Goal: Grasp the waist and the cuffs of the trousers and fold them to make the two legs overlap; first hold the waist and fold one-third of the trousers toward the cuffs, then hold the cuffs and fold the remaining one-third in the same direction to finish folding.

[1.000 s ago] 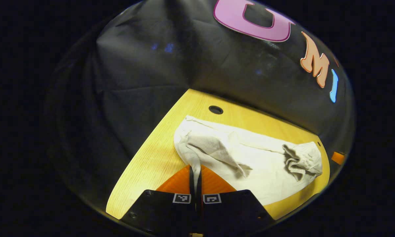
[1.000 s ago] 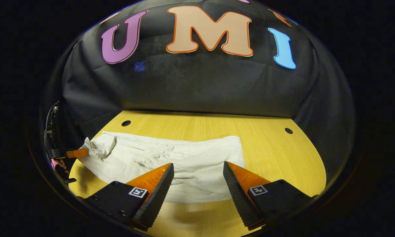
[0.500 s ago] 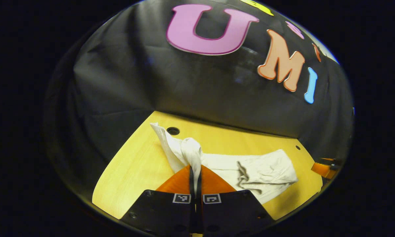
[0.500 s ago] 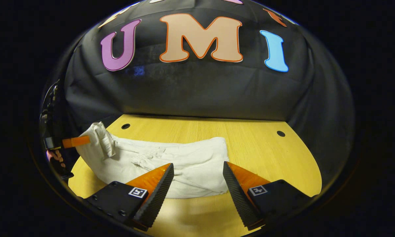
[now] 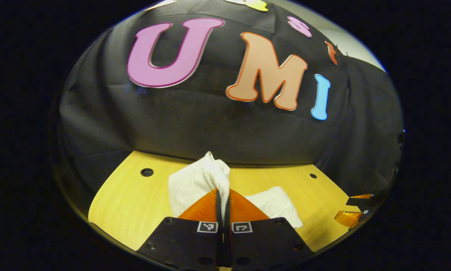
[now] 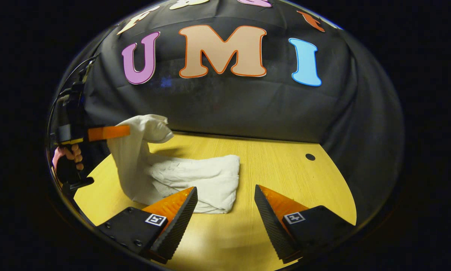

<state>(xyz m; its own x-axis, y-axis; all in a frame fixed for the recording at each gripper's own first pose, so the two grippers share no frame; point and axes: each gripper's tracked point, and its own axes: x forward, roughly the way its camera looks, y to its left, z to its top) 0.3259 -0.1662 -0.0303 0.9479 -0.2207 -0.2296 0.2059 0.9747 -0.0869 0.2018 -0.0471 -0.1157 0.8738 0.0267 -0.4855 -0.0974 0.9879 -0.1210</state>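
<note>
Off-white trousers (image 6: 187,180) lie folded on the yellow wooden table (image 6: 285,177). One end of them (image 6: 142,131) hangs lifted well above the table at the left of the right gripper view. My left gripper (image 5: 223,195) is shut on that raised end, and the bunched cloth (image 5: 210,175) rises just past its fingertips. In the right gripper view the left gripper (image 6: 112,132) shows at the far left, with the hand (image 6: 65,156) that holds it. My right gripper (image 6: 225,192) stands open low over the table, near the folded edge of the trousers, with nothing between its fingers.
Small round holes are in the tabletop (image 6: 310,156) (image 5: 147,172). The black cloth wall (image 6: 229,109) closes the table's far side. Bare wood lies to the right of the trousers. The right gripper's fingers (image 5: 355,210) peek in at the right edge of the left gripper view.
My left gripper has lifted the held end of the trousers off the table and carried it upward and across. The right gripper stayed open and drew back a little from the trousers.
</note>
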